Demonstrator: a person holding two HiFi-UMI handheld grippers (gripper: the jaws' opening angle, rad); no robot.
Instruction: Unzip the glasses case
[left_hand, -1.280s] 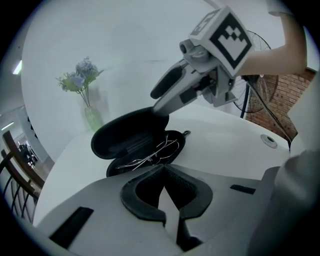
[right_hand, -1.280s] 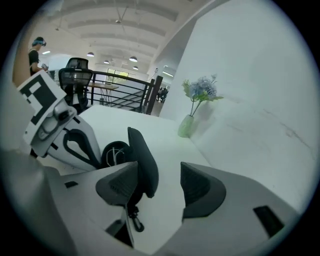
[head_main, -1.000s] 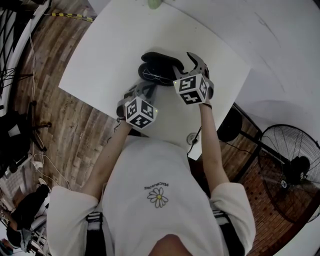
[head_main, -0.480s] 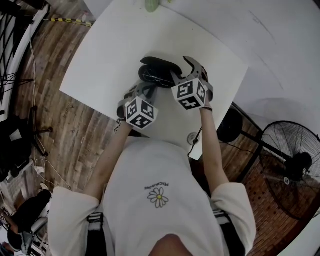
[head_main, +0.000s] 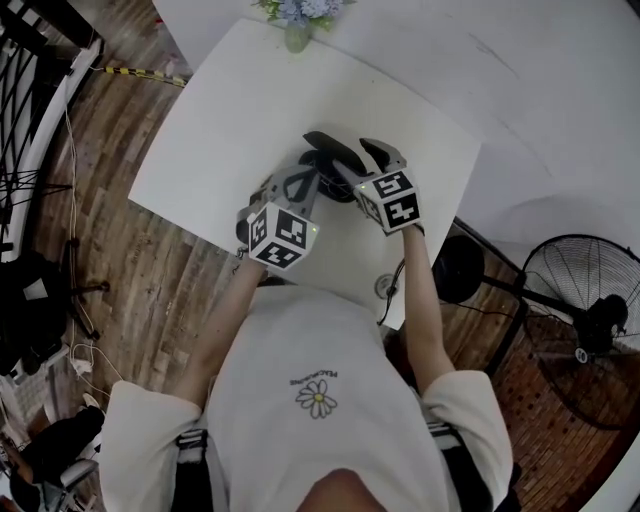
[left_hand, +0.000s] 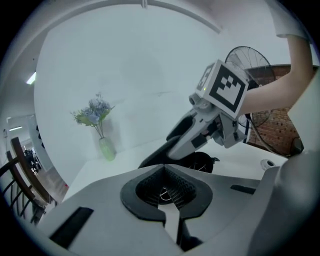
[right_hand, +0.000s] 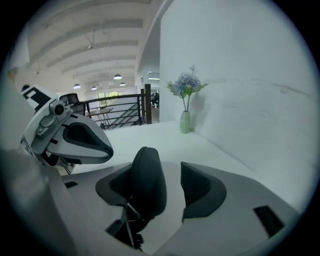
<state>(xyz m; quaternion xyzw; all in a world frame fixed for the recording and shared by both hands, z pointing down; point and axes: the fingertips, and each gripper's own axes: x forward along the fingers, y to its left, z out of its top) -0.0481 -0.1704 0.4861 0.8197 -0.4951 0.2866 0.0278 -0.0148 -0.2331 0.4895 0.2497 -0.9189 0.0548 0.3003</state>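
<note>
- The glasses case (head_main: 335, 186) lay on the white surface (head_main: 230, 130), just in front of the person and between the two claws. Its lid (right_hand: 146, 180) was already up.
- The right claw (right_hand: 172, 191) was half wide. The lid stood between its pads, leaning on one pad with a clear gap to the other, so it was steadied and not squeezed.
- The left claw (left_hand: 170, 214) was closed, at the near end of the case. In the hollow between its pads sat a thin pale loop (left_hand: 163, 192). I took it for the zip pull, but I could not be sure.
- Compared with one second before, both claws had moved only a little. The lid, seen from above, showed as a narrower strip — it seemed to be tipped further open.
- In my judgement the zip was already run around and the task was nearly finished — only the letting go remained.
</note>
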